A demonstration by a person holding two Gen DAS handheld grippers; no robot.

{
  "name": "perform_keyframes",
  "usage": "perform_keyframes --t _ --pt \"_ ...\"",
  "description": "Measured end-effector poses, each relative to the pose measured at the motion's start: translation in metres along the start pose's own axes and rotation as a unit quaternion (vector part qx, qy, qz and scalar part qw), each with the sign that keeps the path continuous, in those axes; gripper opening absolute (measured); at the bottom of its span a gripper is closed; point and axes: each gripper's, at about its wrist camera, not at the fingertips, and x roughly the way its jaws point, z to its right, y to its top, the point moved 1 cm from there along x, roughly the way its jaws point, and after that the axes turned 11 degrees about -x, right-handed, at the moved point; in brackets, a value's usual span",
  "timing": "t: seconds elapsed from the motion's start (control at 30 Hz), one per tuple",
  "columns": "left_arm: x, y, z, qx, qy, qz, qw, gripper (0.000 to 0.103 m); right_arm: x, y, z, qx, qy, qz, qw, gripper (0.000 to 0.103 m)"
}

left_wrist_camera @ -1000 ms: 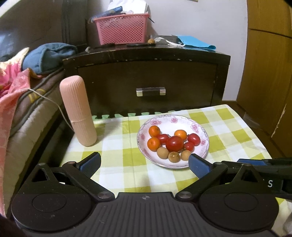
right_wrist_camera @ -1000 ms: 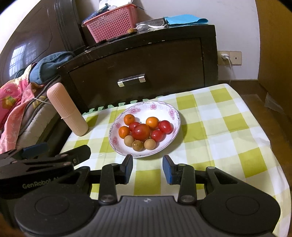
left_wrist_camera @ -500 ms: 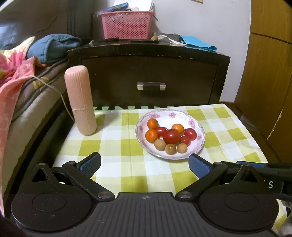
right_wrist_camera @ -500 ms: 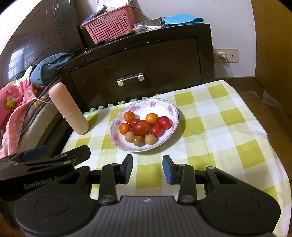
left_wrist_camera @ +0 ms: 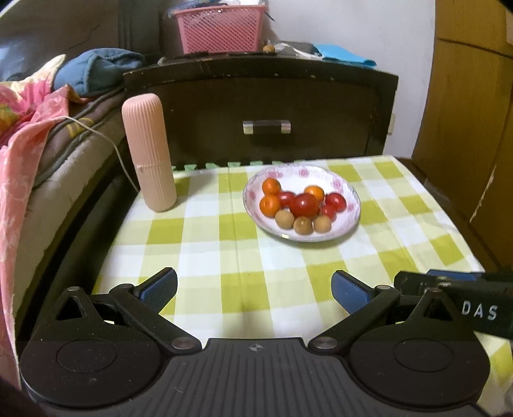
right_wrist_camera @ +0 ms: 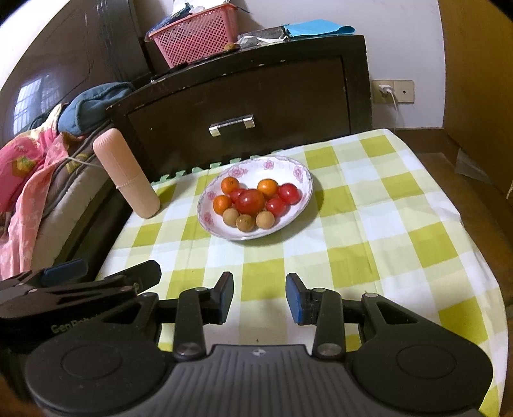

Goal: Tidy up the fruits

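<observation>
The left gripper [left_wrist_camera: 253,288] has its jaws spread wide and holds nothing; the right gripper [right_wrist_camera: 259,296] has its jaws parted by a narrower gap, also with nothing between them. Both hang low in their frames over the near edge of the checked tablecloth [left_wrist_camera: 224,250], well apart from the plate [left_wrist_camera: 348,211], which sits above the jaws near the middle of each frame, a little right of centre in the left wrist view. On the plate lies the fruit: one big tomato [left_wrist_camera: 304,205] in the middle, smaller red tomatoes [left_wrist_camera: 335,201] beside it, three oranges [left_wrist_camera: 270,205] to the upper left, and three brown round fruits [left_wrist_camera: 303,225] in a row along the near rim. A pink ribbed tube [left_wrist_camera: 149,152] stands upright left of the plate. Behind the cloth is a dark wooden drawer chest [left_wrist_camera: 266,106] with a pink basket [left_wrist_camera: 219,29] on top, at the upper middle. A bed with a pink blanket [left_wrist_camera: 22,138] fills the left edge
</observation>
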Motion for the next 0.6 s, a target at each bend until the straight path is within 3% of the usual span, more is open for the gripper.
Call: perform_keyframes --t 0.6 --pt "-0.007 -0.025 0.000 0.026 0.015 -0.025 0.9992 0.103 -0.015 -0.030 -0.008 0.001 -0.021 -0.030 0.999 0.034"
